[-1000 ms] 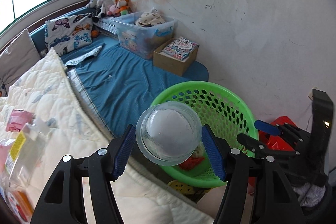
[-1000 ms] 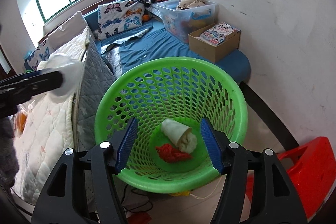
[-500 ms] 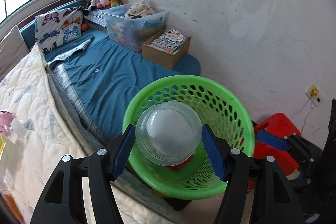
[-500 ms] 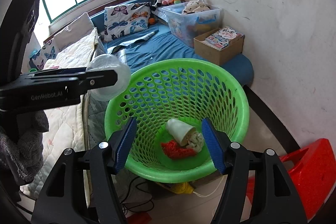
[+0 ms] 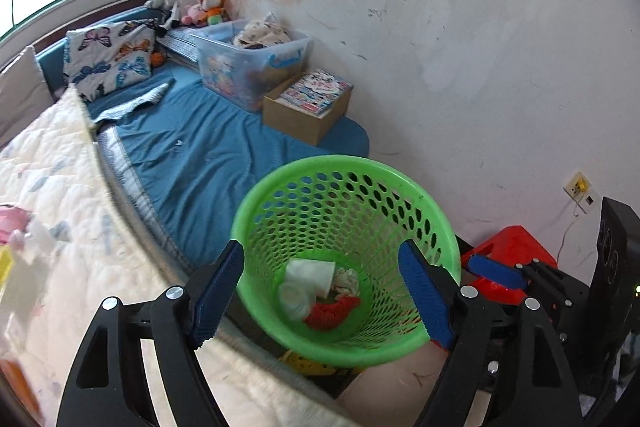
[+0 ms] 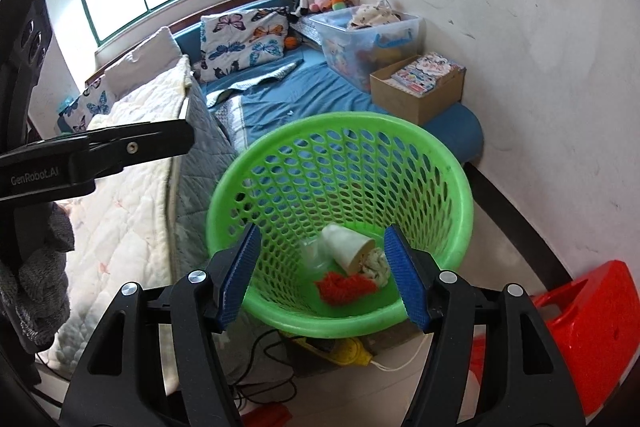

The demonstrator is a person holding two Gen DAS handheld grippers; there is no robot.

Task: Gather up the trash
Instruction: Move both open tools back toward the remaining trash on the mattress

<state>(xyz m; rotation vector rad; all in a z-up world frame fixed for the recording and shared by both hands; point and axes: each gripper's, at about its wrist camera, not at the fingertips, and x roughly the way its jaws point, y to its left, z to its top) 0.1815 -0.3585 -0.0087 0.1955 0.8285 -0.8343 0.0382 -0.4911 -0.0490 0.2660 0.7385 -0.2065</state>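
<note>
On your far left, the white quilt [image 5: 60, 227] covers the bed, with some pink and yellow wrappers [image 5: 12, 243] lying blurred at its left edge. Behind it the blue sheet [image 5: 208, 163] runs back to a butterfly pillow [image 5: 108, 59], a clear bin [image 5: 252, 59] and a cardboard box [image 5: 308, 107] against the wall.

Your left gripper [image 5: 320, 301] hangs above the green basket [image 5: 400, 187], pointed down into it. Its jaws are opening, and nothing sits between the blue pads; you look straight through the gap to the basket floor. The clear cup [image 5: 294, 301] lies down there on its side, a little blurred, just beside the white paper cup [image 5: 312, 273]. A red scrap [image 5: 332, 309] and a crumpled wad [image 5: 348, 277] lie next to them on the basket bottom.

Your right gripper [image 6: 322, 275] is held over the near rim of the same basket [image 6: 452, 163]. Its jaws stand apart and grip nothing; the paper cup [image 6: 346, 245], red scrap [image 6: 342, 285] and wad [image 6: 376, 265] show between them, far below. The clear cup [image 6: 314, 255] is only a faint blur left of the paper cup.

To the right of the basket, a red stool [image 6: 584, 331] stands on the floor by the wall, and a yellow plug [image 6: 348, 349] with its cord lies under the basket's front edge.
</note>
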